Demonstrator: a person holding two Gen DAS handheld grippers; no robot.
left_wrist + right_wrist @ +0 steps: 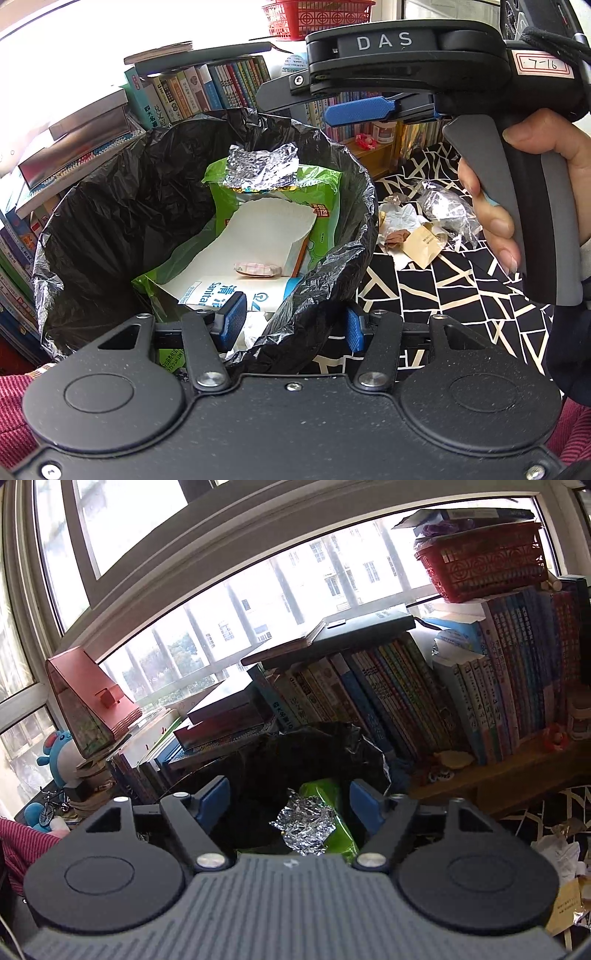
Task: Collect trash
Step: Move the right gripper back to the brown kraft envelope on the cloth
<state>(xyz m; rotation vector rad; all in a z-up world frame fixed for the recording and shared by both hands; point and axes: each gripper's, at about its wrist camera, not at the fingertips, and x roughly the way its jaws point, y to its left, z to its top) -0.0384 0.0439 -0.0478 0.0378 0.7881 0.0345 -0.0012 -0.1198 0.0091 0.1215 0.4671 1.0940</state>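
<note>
A bin lined with a black bag (110, 221) is seen against a row of books (424, 694) standing on a wooden shelf (517, 771) under a wide window (258, 602). A red basket (484, 568) is set on top of the books, and a blue plush toy (55, 753) is seen at the far left by the glass. The bag's rim is pinched between the nearly closed pads of the left hand-held gripper (295, 326), so that the mouth is held wide. Inside the bag a green packet (325, 199), a white sheet and a crumpled foil wrapper (258, 166) are seen, the foil lying on top of the packet. The right hand-held gripper (290, 805) is held above the bag with its jaws spread wide and nothing between them; the foil is seen below the gap. It is gripped by a hand (535, 184) at its handle. To the right of the bin, more trash (424, 229) of paper, foil and clear plastic is left on a black cloth with a pale line pattern (443, 295).
</note>
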